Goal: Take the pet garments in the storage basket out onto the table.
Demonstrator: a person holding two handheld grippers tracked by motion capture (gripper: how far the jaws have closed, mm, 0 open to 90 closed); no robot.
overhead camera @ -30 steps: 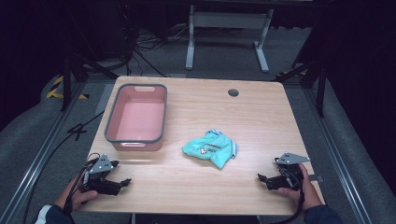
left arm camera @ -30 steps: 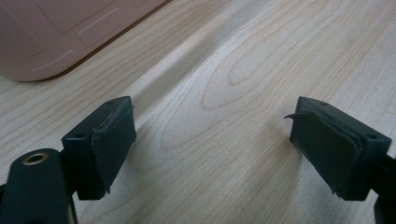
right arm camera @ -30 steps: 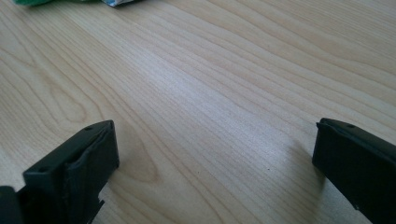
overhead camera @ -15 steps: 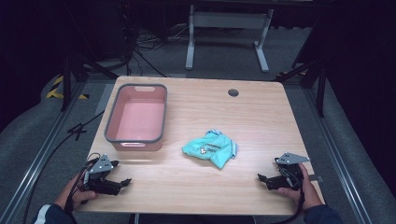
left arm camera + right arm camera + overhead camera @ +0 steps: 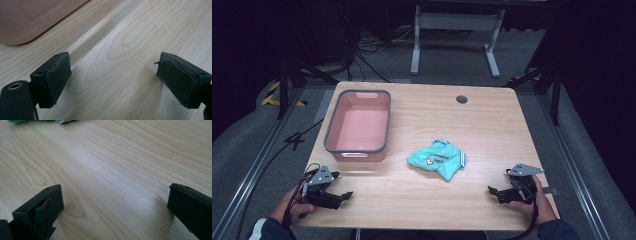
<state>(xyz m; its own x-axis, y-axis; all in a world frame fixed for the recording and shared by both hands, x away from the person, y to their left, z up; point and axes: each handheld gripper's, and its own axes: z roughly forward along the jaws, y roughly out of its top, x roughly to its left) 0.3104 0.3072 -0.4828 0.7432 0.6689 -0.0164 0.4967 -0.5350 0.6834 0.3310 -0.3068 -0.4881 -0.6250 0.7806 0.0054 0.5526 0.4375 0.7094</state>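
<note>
A crumpled teal cloth lies near the middle of the wooden table. A pink bin with a grey rim stands at the left, and nothing shows inside it. My left gripper rests on the table near the front left corner, open, jaws wide apart over bare wood. The bin's pink wall fills the top left corner of the left gripper view. My right gripper rests near the front right corner, open and holding nothing. An edge of the cloth peeks in at the top of the right gripper view.
A round cable hole sits near the table's far edge. A grey metal stand is on the floor behind the table. Cables trail on the floor to the left.
</note>
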